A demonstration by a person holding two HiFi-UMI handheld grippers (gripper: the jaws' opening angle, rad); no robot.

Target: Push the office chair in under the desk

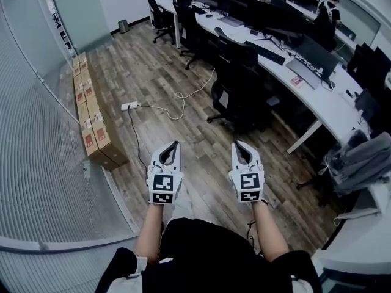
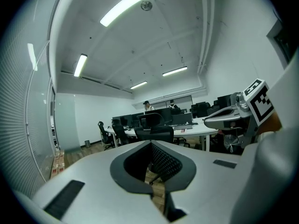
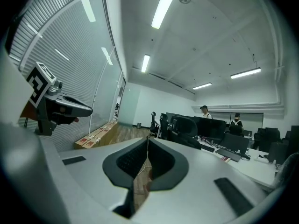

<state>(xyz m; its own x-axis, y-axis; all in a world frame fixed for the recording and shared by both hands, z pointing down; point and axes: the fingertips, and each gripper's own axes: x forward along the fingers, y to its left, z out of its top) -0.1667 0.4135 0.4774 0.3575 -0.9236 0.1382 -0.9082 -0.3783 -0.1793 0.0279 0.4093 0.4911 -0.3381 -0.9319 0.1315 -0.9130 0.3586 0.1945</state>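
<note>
A black office chair (image 1: 239, 90) stands pulled out from the long white desk (image 1: 317, 99), on the wood floor ahead of me. My left gripper (image 1: 176, 144) and right gripper (image 1: 237, 144) are held side by side in front of my body, well short of the chair, both shut with nothing between their jaws. In the left gripper view the chair's back (image 2: 155, 133) shows just beyond the closed tips of that gripper (image 2: 150, 143). The right gripper view shows the chair (image 3: 184, 127) a little right of the closed tips of that gripper (image 3: 148, 139).
Cardboard boxes (image 1: 91, 124) line the curved glass wall at left. A power strip (image 1: 129, 106) with a white cable lies on the floor. More black chairs (image 1: 160, 14) stand along the desk, a bin (image 1: 123, 25) far back, a grey bag (image 1: 360, 160) on a chair at right, people (image 1: 330, 8) beyond.
</note>
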